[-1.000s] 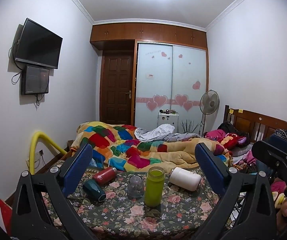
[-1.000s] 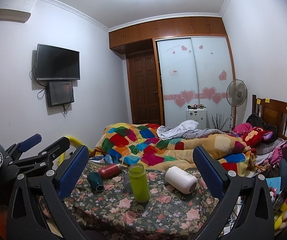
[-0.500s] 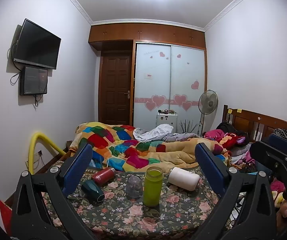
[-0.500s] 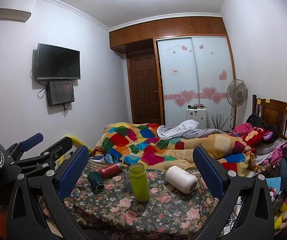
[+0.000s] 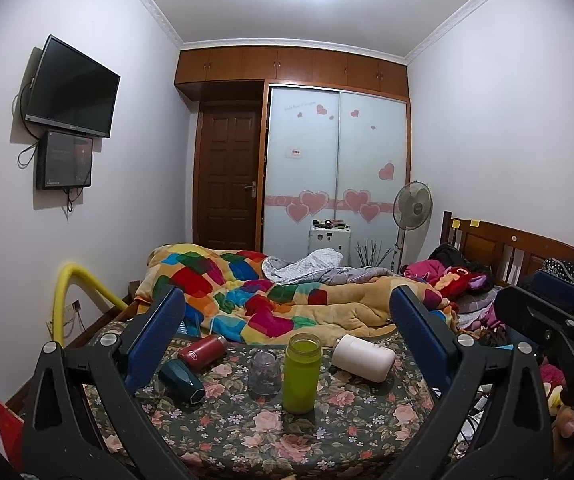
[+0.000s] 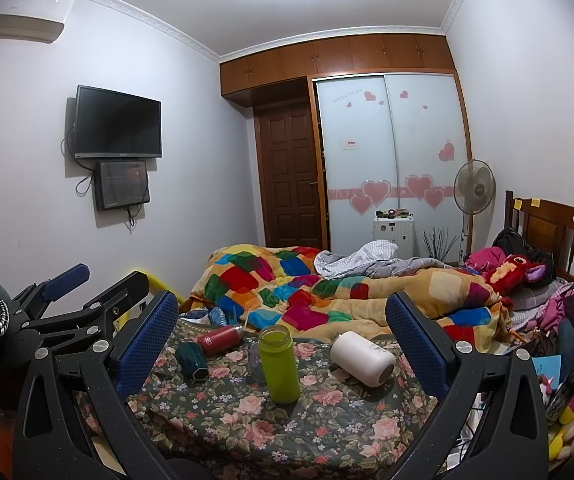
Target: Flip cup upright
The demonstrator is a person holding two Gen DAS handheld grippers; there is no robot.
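Lower centre of your left view, you see a dark floral-print bench (image 5: 247, 432) carrying a lime-green bottle (image 5: 301, 374), a white cup (image 5: 363, 358), a red flask (image 5: 202, 353) and a dark teal cup (image 5: 181, 376), with a multicoloured patchwork quilt (image 5: 247, 300) behind.

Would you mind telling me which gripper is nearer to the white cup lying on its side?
Right, narrowly. The right gripper has the white cup just inside its right finger; the left gripper sits further left.
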